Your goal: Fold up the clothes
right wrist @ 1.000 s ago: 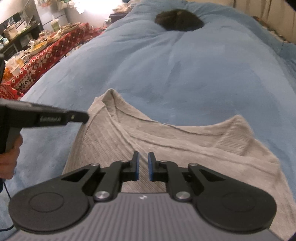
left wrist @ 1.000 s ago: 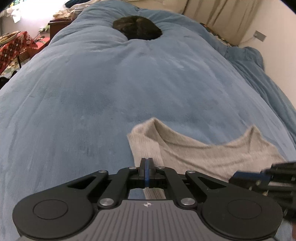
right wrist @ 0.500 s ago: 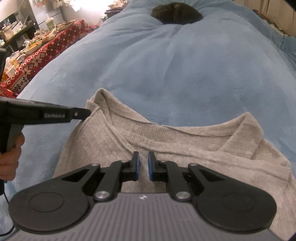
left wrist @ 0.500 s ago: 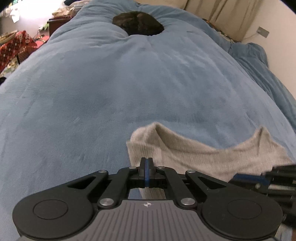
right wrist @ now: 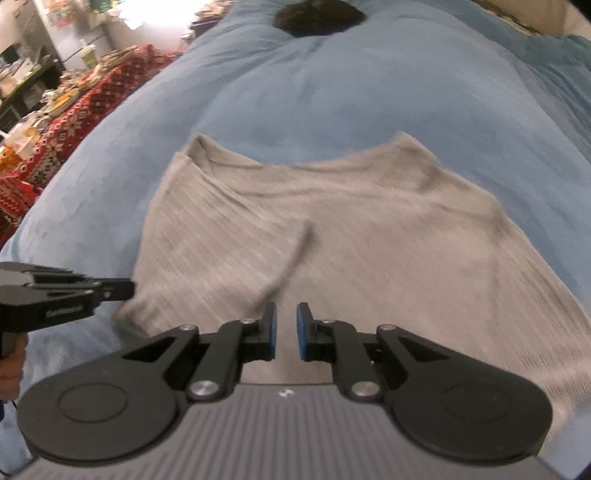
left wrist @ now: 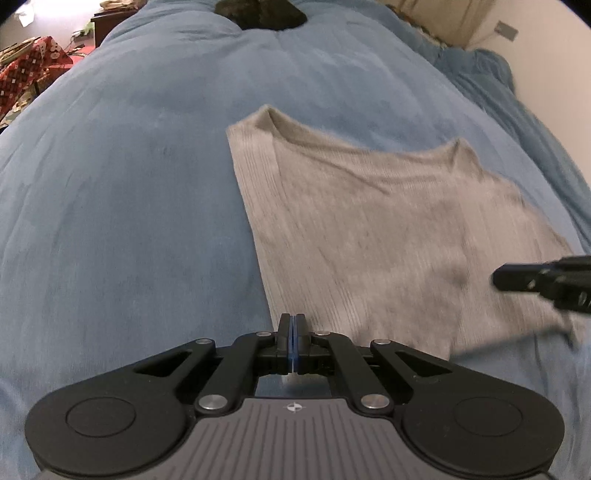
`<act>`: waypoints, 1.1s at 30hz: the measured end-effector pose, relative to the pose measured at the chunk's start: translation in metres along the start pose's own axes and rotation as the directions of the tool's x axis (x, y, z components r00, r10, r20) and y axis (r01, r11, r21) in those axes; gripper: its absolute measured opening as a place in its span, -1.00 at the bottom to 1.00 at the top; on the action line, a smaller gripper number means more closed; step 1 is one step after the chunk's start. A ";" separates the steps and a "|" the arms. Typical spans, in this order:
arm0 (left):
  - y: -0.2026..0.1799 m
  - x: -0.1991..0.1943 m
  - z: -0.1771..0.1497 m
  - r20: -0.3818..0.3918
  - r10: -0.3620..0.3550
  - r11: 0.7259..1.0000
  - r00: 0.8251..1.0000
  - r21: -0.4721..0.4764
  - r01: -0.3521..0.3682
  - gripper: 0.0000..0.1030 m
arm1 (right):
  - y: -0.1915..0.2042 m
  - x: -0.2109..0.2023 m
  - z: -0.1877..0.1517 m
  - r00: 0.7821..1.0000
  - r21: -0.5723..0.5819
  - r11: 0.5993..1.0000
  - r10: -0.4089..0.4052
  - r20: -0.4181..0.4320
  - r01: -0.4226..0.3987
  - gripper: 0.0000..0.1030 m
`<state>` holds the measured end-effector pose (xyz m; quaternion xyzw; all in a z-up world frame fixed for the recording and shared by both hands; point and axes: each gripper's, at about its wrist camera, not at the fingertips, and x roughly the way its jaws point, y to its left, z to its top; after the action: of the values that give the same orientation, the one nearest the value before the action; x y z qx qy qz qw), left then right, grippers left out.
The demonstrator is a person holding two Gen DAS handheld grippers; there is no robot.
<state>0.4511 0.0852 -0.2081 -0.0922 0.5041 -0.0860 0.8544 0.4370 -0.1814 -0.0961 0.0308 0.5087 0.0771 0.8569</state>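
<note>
grey sweater [right wrist: 351, 236] lies just ahead of the right hand-held gripper [right wrist: 286, 328].

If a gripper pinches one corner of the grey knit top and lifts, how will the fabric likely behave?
The grey knit top would probably droop limply, since it already creases and lies slack on the blue blanket. Its thin ribbed knit looks light. Pushed, it would likely bunch on the plush surface.

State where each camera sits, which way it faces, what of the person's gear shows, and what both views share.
Left wrist: on the left hand-held gripper, jaws shut, angled down over the sweater's left edge; the right hand-held gripper's tip enters at right.
Right wrist: on the right hand-held gripper, jaws slightly apart over the sweater; the left one and a hand show at left.
Shared: sweater, blue blanket, dark object.
</note>
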 end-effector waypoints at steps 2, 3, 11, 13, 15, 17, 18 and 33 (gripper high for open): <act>-0.006 -0.010 -0.007 0.002 0.035 0.999 0.999 0.029 -0.035 -0.99 | -0.015 -0.014 -0.011 1.000 0.025 0.999 -0.031 -0.002 0.031 -0.77; -0.012 -0.016 -0.008 0.012 0.037 0.998 0.999 0.049 -0.038 -0.99 | -0.024 -0.022 -0.015 0.999 0.040 0.998 -0.049 -0.002 0.049 -0.77; -0.097 -0.033 -0.009 0.027 -0.112 0.977 0.993 0.187 0.105 -0.99 | -0.108 -0.075 -0.032 0.980 0.110 0.974 -0.200 0.016 0.197 -0.67; -0.126 -0.026 -0.008 0.013 -0.170 0.964 0.985 0.210 0.164 -0.99 | -0.130 -0.084 -0.034 0.973 0.112 0.968 -0.230 0.022 0.226 -0.66; -0.160 -0.021 -0.010 0.003 -0.220 0.944 0.976 0.252 0.212 -0.99 | -0.151 -0.090 -0.035 0.971 0.111 0.966 -0.237 0.021 0.233 -0.62; -0.195 -0.014 -0.011 -0.010 -0.271 0.918 0.962 0.297 0.262 -0.98 | -0.171 -0.093 -0.036 0.970 0.103 0.965 -0.243 0.020 0.240 -0.58; -0.209 -0.011 -0.013 -0.016 -0.289 0.908 0.957 0.312 0.280 -0.96 | -0.179 -0.093 -0.037 0.969 0.101 0.965 -0.246 0.021 0.243 -0.56; -0.245 0.008 -0.016 -0.062 -0.210 0.919 0.976 0.328 0.218 -0.94 | -0.243 -0.073 -0.043 0.992 0.229 0.967 -0.124 0.026 0.115 -0.68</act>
<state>0.4271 -0.1552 -0.1624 -0.0001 0.4801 -0.2638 0.8366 0.3897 -0.4340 -0.0847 0.0993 0.4979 -0.0341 0.8609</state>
